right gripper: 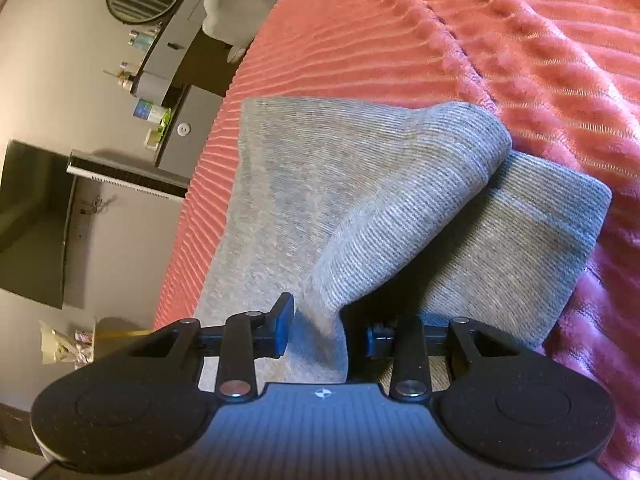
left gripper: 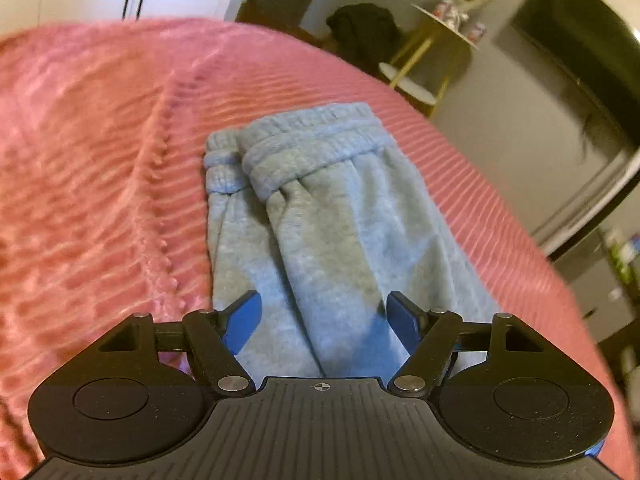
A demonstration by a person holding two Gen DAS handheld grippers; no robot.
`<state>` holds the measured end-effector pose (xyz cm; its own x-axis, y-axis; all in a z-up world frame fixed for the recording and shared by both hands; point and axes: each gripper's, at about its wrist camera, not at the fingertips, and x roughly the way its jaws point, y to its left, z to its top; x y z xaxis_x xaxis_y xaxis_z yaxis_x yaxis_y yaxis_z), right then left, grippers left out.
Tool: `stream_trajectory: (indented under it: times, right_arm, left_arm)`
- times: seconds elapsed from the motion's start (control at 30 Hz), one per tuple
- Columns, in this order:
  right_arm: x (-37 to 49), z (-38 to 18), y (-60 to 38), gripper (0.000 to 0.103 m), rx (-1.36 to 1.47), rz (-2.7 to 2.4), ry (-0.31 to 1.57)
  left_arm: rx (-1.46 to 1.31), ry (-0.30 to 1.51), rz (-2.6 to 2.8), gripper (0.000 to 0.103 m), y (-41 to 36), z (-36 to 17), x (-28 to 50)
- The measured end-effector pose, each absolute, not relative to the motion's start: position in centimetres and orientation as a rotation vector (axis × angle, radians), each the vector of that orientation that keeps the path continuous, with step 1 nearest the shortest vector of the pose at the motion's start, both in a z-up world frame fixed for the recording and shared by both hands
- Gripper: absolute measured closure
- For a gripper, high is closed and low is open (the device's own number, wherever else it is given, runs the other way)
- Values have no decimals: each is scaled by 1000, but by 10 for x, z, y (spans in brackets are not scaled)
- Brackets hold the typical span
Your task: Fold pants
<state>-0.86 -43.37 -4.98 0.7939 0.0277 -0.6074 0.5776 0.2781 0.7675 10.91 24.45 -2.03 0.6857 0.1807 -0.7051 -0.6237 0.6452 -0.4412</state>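
The pants (left gripper: 320, 216) are soft grey fleece cloth, matt and slightly fuzzy, with a thick gathered elastic waistband (left gripper: 316, 140). Seen from the right claw's side, their cloth (right gripper: 400, 200) shows a fine ribbed knit. The bed blanket (left gripper: 100, 140) beneath is plush pink fabric, woven in raised ridges with a faint sheen. The left claw (left gripper: 322, 314) is matt black plastic, grainy on its round housings, with smooth blue pads (left gripper: 244, 316) and dull metal rivets. The right claw (right gripper: 330, 324) looks the same. Far right, a small side table (left gripper: 432, 40) has glossy gold metal legs.
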Motion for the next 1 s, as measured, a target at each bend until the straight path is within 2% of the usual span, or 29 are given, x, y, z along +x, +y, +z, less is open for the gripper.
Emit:
stream_trajectory:
  times: [0.07,0.1,0.13,0.3,0.33,0.37,0.4,0.43,0.5,0.53,0.73,0.87,0.97,1.0]
  right_arm:
    - [-7,-52,-434,69,1261,-399,566]
    - [-6,-52,-435,69,1256,-398,563]
    - [-5,-52,-435,69,1245,-397,563]
    - [2,-46,-431,69,1171,-401,577]
    - [3,-45,-431,69,1159,-401,579]
    - [3,-44,-430,69,1148,-402,581]
    - [4,-43,-429,72,1133,-403,584]
    - [5,-41,-429,75,1109,-409,592]
    - [8,-38,-427,92,1058,-427,605]
    - [8,-37,-426,95,1043,-432,604]
    - [-3,-12,-419,98,973,-403,504]
    - [-11,-7,-411,98,951,-382,522]
    - [-2,-12,-407,97,892,-422,647]
    - [0,-14,-407,97,883,-433,676]
  left_arm:
    - [-724,675,472,36,255,-26,108]
    - [-707,668,449,47,259,-26,109]
    - [-701,675,423,49,265,-27,111]
    - [-770,731,412,45,276,-40,136]
    - [-779,721,416,53,275,-42,136]
    - [-782,710,408,64,276,-39,138]
    - [-783,709,393,89,278,-37,140]
    - [-790,714,390,90,280,-35,141]
    - [-806,701,385,91,283,-27,141]
    - [-812,687,370,91,287,-19,139]
    - [-764,555,321,92,311,28,115]
    - [-601,677,417,88,310,10,129]
    - [-589,774,532,68,303,-20,131]
    - [-591,786,578,49,298,-27,129]
